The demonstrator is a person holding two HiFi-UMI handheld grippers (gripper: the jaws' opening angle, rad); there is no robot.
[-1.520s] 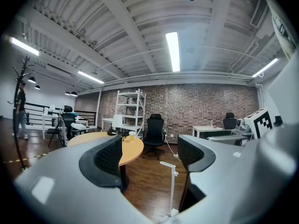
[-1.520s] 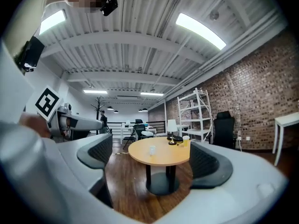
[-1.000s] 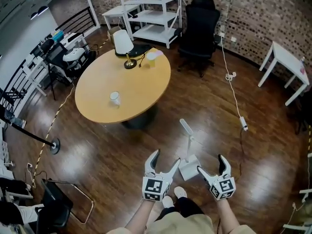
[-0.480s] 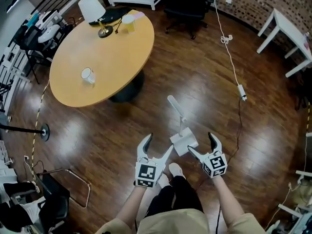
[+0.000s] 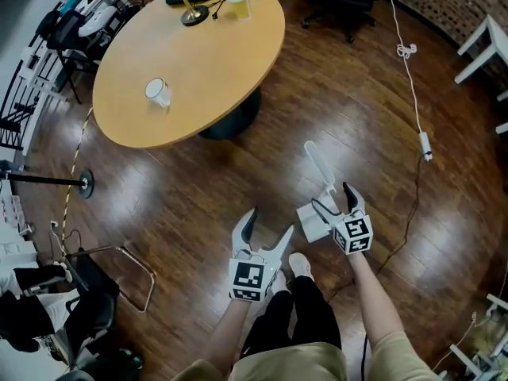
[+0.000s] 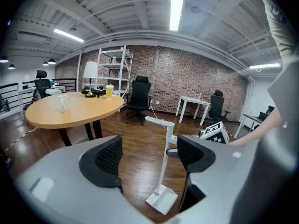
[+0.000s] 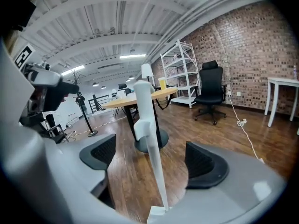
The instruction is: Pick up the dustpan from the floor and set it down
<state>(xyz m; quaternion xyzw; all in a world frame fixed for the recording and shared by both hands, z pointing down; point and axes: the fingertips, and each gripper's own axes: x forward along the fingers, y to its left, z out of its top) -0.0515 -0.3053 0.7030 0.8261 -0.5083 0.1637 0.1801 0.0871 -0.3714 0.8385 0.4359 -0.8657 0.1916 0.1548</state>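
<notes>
A white dustpan [image 5: 314,221] stands on the wood floor with its long handle [image 5: 319,165] upright. My right gripper [image 5: 336,202] is at the lower part of that handle. In the right gripper view the handle [image 7: 150,139] rises between the two pads [image 7: 99,156] without touching either; the jaws have just been closing a little and stand open. My left gripper [image 5: 264,232] hangs open and empty to the left of the pan. In the left gripper view the dustpan [image 6: 162,199] sits ahead on the floor, with the right gripper's marker cube [image 6: 215,131] beside the handle.
A round wooden table [image 5: 214,70] with a mug [image 5: 157,91], lamp and cup stands beyond. A white cable [image 5: 414,94] trails over the floor at the right. A stanchion base [image 5: 83,183] and a chair frame [image 5: 123,288] are at the left. The person's shoe [image 5: 300,265] is just behind the pan.
Both grippers have come down toward the floor. The right gripper has moved in from beside the pan until the handle stands between its jaws.
</notes>
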